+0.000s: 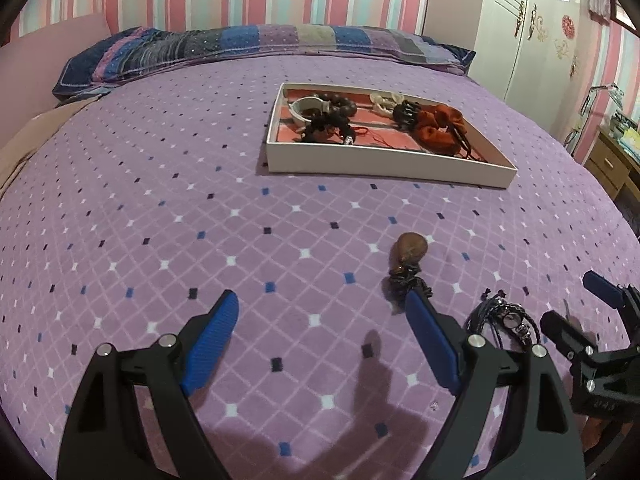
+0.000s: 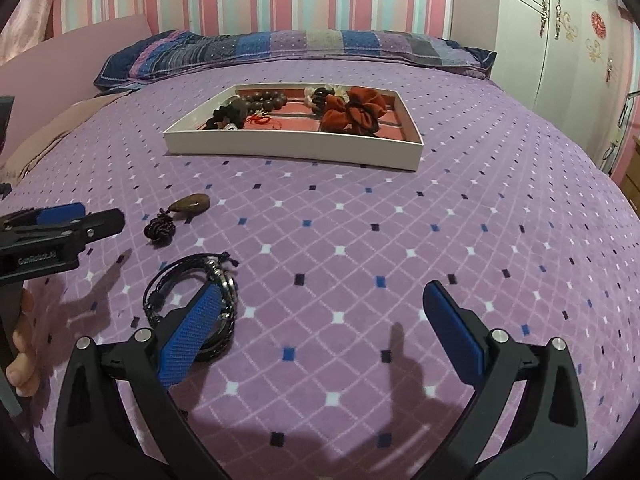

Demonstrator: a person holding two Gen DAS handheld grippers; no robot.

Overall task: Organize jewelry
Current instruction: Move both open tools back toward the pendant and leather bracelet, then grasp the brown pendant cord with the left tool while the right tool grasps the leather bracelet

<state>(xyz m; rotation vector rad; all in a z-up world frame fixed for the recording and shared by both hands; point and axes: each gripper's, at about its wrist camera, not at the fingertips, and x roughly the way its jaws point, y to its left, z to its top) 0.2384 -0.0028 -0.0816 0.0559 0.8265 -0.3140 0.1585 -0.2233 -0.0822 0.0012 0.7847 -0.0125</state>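
Both your grippers stand wide open with nothing between the pads; the left gripper (image 1: 322,312) hovers over bare bedspread (image 1: 160,208), and the right gripper (image 2: 326,308) hangs just right of the black braided bracelet (image 2: 192,304), its left finger overlapping the loop in the right wrist view, though you cannot tell whether it touches.

Two pieces lie loose on the near part of the bed: that bracelet, and the brown pendant (image 1: 409,246) on its bunched dark cord (image 1: 408,282), just left of the bracelet and a little farther off. The bracelet looks light and limp, a bundle of cords with a small metal clasp; it will likely sag and swing once lifted, so pinch across several strands near the clasp rather than a single cord. The pendant seems hard and smooth, probably slippery between pads; the knotted cord is the safer place to take hold.

The white tray (image 1: 384,162) sits far off toward the pillow (image 1: 240,46), already holding dark wooden beads (image 1: 340,106), a pale bangle (image 1: 304,110) and rust scrunchies (image 1: 440,124); its raised wall must be cleared. The soft bedspread gives under pressure, so fingers may snag its pile. Your two grippers are close together; mind a clash.
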